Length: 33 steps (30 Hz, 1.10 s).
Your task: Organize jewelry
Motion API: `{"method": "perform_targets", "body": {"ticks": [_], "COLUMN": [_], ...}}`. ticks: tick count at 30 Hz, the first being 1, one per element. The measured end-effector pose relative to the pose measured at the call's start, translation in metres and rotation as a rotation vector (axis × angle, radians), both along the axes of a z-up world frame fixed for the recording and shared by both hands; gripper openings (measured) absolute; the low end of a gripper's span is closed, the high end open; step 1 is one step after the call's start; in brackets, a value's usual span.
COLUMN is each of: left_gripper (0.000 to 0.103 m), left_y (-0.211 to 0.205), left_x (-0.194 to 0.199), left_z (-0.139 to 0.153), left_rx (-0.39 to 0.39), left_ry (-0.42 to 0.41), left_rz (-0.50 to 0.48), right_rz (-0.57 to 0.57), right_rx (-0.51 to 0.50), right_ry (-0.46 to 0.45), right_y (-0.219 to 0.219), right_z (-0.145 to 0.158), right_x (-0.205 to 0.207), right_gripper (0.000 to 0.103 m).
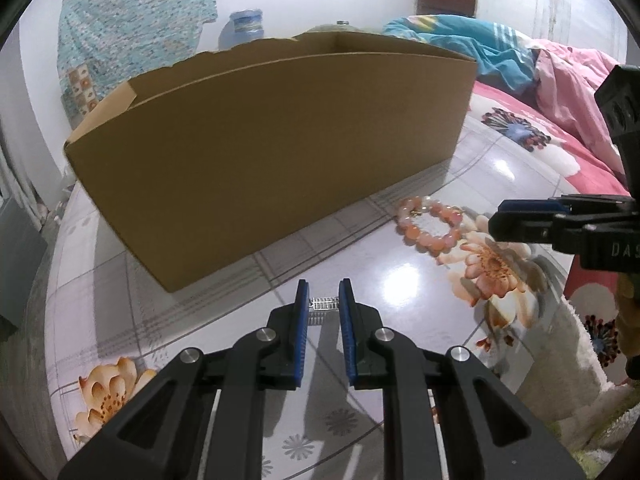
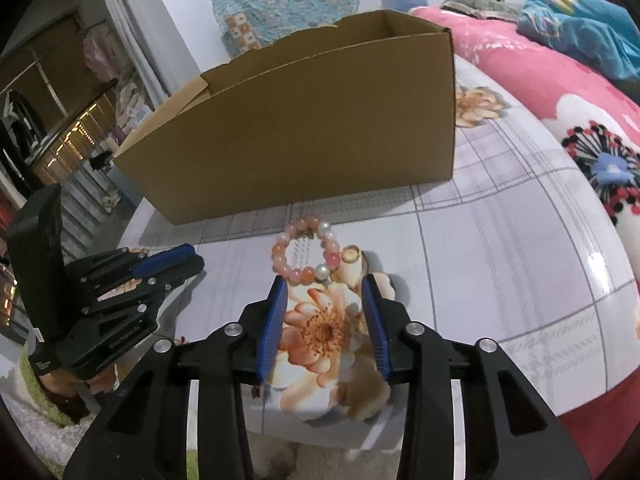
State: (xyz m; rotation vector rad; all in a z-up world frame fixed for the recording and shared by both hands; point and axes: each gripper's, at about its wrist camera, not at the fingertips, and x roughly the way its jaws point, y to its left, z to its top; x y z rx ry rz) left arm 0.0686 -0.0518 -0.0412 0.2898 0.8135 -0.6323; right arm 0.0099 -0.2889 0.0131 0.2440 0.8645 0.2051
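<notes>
Two hand-held grippers work over a glossy flower-printed counter [image 2: 500,248]. In the left wrist view, the left hand-held gripper [image 1: 324,292] has its blue pads [image 1: 303,300] drawn close together, clamped on a small silver metal piece [image 1: 325,303] that spans the narrow gap at the tips. What kind of jewelry this piece is cannot be told.

In the right wrist view, the right hand-held gripper [image 2: 325,280] has its jaws apart with nothing between the pads; only the printed flower of the counter shows in the gap.

Just beyond the right fingertips lies a bead bracelet [image 2: 306,250] of pink, orange and pearl-white beads, flat on the counter. A small gold ring [image 2: 351,255] sits touching the bracelet's right side. From the left wrist view, the same bracelet [image 1: 430,226] lies to the right, between the two grippers and near the box.

Behind the bracelet stands an open cardboard box [image 2: 304,136], upright on the counter, with its long side wall facing both cameras. Its interior is hidden by this wall, so the contents cannot be told.

Farther back, a bed with pink flowered bedding [image 2: 560,92] borders the counter.
</notes>
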Motion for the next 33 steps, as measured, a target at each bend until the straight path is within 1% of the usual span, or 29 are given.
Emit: {"method": "perform_targets", "body": {"ticks": [3, 7, 14, 16, 17, 19, 20, 22, 24, 26, 27, 28, 29, 31, 33], "left_gripper": [0.014, 0.014, 0.014, 0.014, 0.014, 0.014, 0.014, 0.014, 0.014, 0.014, 0.014, 0.014, 0.014, 0.014, 0.014], "left_y": [0.003, 0.005, 0.011, 0.013, 0.013, 0.014, 0.013, 0.014, 0.014, 0.014, 0.014, 0.014, 0.015, 0.015, 0.015], "left_x": [0.002, 0.003, 0.008, 0.009, 0.009, 0.01, 0.009, 0.009, 0.009, 0.009, 0.008, 0.008, 0.009, 0.009, 0.009], "left_z": [-0.002, -0.003, -0.005, -0.006, -0.007, -0.007, -0.007, -0.008, -0.008, -0.008, -0.008, -0.008, -0.008, -0.009, -0.008], "left_rx": [-0.004, -0.008, -0.014, -0.015, -0.016, -0.019, -0.02, -0.024, -0.027, -0.028, -0.028, -0.029, -0.03, -0.031, -0.031], "left_ry": [0.005, 0.007, 0.015, 0.017, 0.019, 0.019, 0.018, 0.018, 0.019, 0.018, 0.017, 0.018, 0.018, 0.018, 0.016], "left_rz": [0.01, 0.012, 0.029, 0.034, 0.036, 0.038, 0.038, 0.037, 0.035, 0.033, 0.033, 0.032, 0.032, 0.032, 0.032], "right_rz": [0.018, 0.075, 0.171, 0.195, 0.203, 0.223, 0.224, 0.211, 0.189, 0.149, 0.116, 0.098, 0.063, 0.013, -0.039], "right_rx": [-0.008, -0.03, -0.184, -0.263, -0.307, -0.325, -0.319, -0.29, -0.224, -0.147, -0.083, -0.049, 0.007, 0.07, 0.161], "right_ry": [-0.003, -0.008, -0.03, -0.021, -0.02, -0.023, -0.017, -0.018, -0.027, -0.041, -0.053, -0.058, -0.065, -0.067, -0.057], "right_y": [0.006, 0.021, 0.052, 0.062, 0.067, 0.071, 0.07, 0.064, 0.052, 0.033, 0.018, 0.01, -0.006, -0.029, -0.055], "right_z": [0.001, 0.002, -0.007, -0.012, -0.015, -0.015, -0.014, -0.011, -0.004, 0.005, 0.012, 0.014, 0.018, 0.021, 0.018], "right_x": [0.007, 0.013, 0.027, 0.033, 0.034, 0.036, 0.038, 0.04, 0.043, 0.043, 0.045, 0.045, 0.047, 0.047, 0.047], "right_gripper": [0.031, 0.031, 0.031, 0.031, 0.027, 0.012, 0.007, 0.007, 0.007, 0.007, 0.007, 0.007, 0.007, 0.007, 0.007]}}
